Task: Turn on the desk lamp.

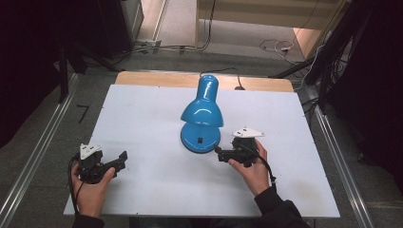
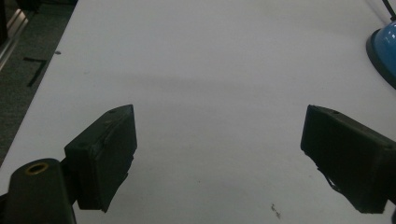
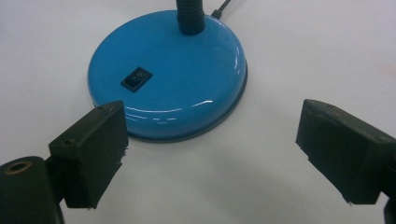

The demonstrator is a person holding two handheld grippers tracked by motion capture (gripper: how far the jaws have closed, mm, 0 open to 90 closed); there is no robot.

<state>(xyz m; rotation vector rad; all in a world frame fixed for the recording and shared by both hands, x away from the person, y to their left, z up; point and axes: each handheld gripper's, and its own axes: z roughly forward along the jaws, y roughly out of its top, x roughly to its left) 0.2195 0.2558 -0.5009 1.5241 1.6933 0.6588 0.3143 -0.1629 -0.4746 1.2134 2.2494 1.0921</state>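
1. High view: a white bench [image 1: 142,118] takes up the middle of the frame, and a blue desk lamp [image 1: 202,114] sits just above centre, shade tipped down over its round base. Its black cord [image 1: 223,71] runs off the top edge of the bench. The left gripper [image 1: 121,159] is down in the lower left, held in the person's left hand [image 1: 90,190], well apart from the lamp, jaws pointing right. The right gripper [image 1: 219,153] is right of centre, held in the right hand [image 1: 254,171], with its tips just beside the lower right edge of the lamp base. Can't really tell from up here if it's touching.

2. Left gripper view: both black jaws stand wide apart with nothing but bare white bench between them, so that one's open and empty. A sliver of the blue lamp base [image 2: 385,49] peeks in at the upper right edge.

3. Right gripper view: jaws spread wide here too, nothing held. The lamp base [image 3: 187,60] fills the upper middle of the frame, glossy blue, with a small black rocker switch [image 3: 137,78] on its top at left of centre and the black flexible neck [image 3: 190,16] rising at the top edge. The left-hand jaw overlaps the near rim of the base in the picture; the other jaw is off to the right over bare bench.
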